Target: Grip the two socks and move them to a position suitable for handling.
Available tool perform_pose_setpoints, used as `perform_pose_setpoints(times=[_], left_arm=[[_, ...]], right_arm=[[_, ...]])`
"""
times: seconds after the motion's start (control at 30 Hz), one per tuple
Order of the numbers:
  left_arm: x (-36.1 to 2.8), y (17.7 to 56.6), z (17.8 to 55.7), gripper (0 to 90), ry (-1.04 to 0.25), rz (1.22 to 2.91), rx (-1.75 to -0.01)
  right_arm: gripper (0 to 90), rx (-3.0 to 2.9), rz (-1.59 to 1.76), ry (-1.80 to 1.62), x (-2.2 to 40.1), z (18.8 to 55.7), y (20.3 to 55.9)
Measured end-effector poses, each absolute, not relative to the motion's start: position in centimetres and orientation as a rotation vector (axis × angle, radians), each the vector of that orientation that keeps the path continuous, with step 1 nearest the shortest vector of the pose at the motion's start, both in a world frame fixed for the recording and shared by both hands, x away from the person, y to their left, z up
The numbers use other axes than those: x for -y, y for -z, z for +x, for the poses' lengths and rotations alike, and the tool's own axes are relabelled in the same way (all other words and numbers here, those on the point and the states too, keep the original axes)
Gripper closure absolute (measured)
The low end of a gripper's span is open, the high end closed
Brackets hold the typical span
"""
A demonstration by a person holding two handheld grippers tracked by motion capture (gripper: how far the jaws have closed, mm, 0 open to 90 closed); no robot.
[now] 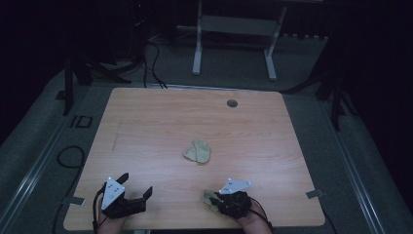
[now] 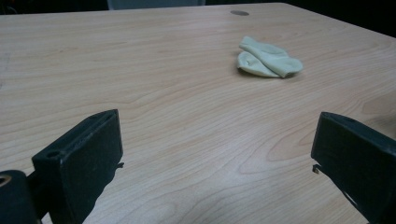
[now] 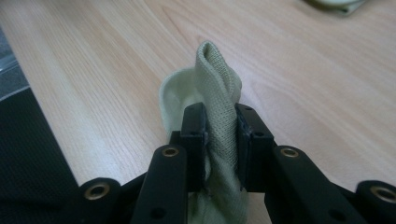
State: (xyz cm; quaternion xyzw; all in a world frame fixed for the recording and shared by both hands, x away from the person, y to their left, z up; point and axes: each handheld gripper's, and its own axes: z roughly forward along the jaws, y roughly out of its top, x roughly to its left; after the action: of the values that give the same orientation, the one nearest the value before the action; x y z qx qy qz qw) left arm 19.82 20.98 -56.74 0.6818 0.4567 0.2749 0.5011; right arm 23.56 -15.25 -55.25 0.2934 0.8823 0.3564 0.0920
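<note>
A pale green sock (image 1: 197, 151) lies folded near the middle of the wooden table (image 1: 146, 122); the left gripper view shows this sock (image 2: 269, 59) far ahead on the right. My right gripper (image 1: 215, 199) rests near the front edge, shut on a second pale green sock (image 3: 219, 116) whose knitted fabric is pinched between the two pads and bulges out past the tips onto the table. A bit of that sock (image 1: 209, 197) sticks out to the left of the gripper in the high view. My left gripper (image 1: 135, 185) sits at the front left, jaws wide open, nothing between them.
A round grommet hole (image 1: 232, 103) sits near the table's far edge. White desk legs (image 1: 197, 53) and cables (image 1: 151, 58) stand on the floor beyond. The table's left edge (image 3: 28, 93) runs close beside the held sock in the right gripper view.
</note>
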Motion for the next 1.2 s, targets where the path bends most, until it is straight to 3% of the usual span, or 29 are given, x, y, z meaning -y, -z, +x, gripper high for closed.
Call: perform_pose_setpoints(times=[0.27,0.33,0.47,0.73,0.8,0.87,0.93,1.2], left_arm=[[-20.9,56.7,19.7,2.3,-0.621,1.624,-1.096],[-20.6,56.5,19.7,2.3,-0.598,1.647,-1.112],[-19.2,56.0,19.5,2.3,-0.582,1.713,-1.087],[-14.2,55.0,19.5,7.0,-0.325,1.769,-0.950],[-12.7,54.9,19.7,15.8,-0.277,1.803,-0.926],[-11.5,55.0,20.0,16.3,-0.214,1.835,-0.898],[-10.3,55.2,20.3,26.5,-0.193,1.868,-0.883],[-7.5,56.0,21.7,46.0,-0.116,2.010,-0.849]], right_arm=[[70.7,-2.666,0.841,-1.068,15.2,23.9,56.0],[58.4,-2.688,0.840,-1.066,15.2,23.9,55.8],[49.2,-2.659,0.826,-1.076,15.5,23.8,54.8],[53.6,-2.591,0.820,-1.148,17.2,24.0,51.5],[55.0,-2.592,0.806,-1.141,17.1,24.0,51.4],[56.9,-2.607,0.796,-1.144,16.9,23.9,51.4],[57.5,-2.625,0.774,-1.134,16.5,23.9,51.7],[56.8,-2.678,0.732,-1.074,15.5,24.4,53.0]])
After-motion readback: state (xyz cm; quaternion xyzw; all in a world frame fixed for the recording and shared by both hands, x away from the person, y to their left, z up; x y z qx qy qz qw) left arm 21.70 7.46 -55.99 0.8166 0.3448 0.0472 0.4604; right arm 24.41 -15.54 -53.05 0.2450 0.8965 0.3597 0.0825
